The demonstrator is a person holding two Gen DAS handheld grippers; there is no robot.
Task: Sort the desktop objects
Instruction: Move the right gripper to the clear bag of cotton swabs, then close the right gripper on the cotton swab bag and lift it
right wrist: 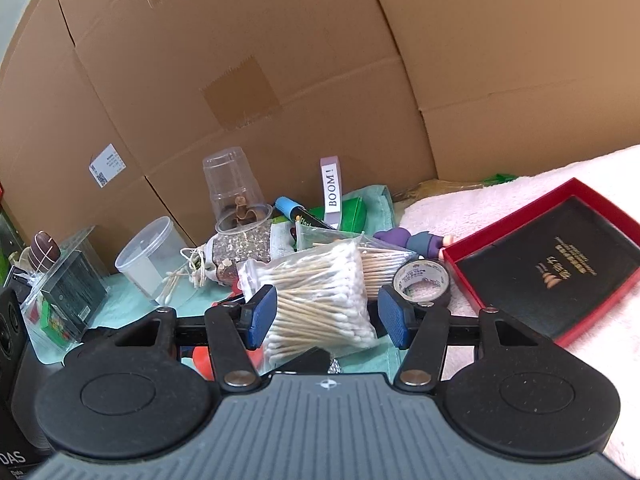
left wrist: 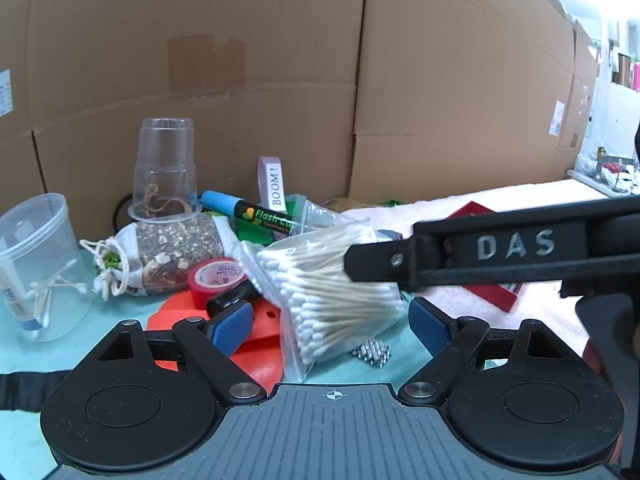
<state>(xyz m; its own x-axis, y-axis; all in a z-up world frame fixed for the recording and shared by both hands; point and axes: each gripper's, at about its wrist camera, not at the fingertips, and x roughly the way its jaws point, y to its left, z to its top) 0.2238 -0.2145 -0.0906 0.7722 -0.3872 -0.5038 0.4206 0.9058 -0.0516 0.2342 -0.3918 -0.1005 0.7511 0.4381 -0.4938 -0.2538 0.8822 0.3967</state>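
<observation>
Left gripper (left wrist: 332, 328) sits closest, angled down at the clutter with its jaws wide. Its blue pads flank the near end of a swab bag (left wrist: 340, 292) without touching it. The right gripper (right wrist: 328, 316) comes in from the right, also tilted down, with its jaws about half open. The same bag lies between them, and the left pad is against the plastic. I cannot tell whether the pads actually squeeze it. In the left view one of its black fingers lies across the top of the bag.

Counted from left to right:
- one upright clear tub (left wrist: 36, 256) with a few loose swabs inside
- one upturned clear cup (left wrist: 166, 168), standing on one mesh pouch (left wrist: 172, 252)
- one red tape roll (left wrist: 216, 280)
- one marker (left wrist: 248, 212)
- one "BOOM!" tag (left wrist: 274, 184)
- two swab bags, the second (right wrist: 384, 264) just behind the first
- one grey tape roll (right wrist: 422, 284)
- one red box (right wrist: 552, 260), on the pink towel (right wrist: 520, 192)

That makes two tape rolls and two clear containers in all.
</observation>
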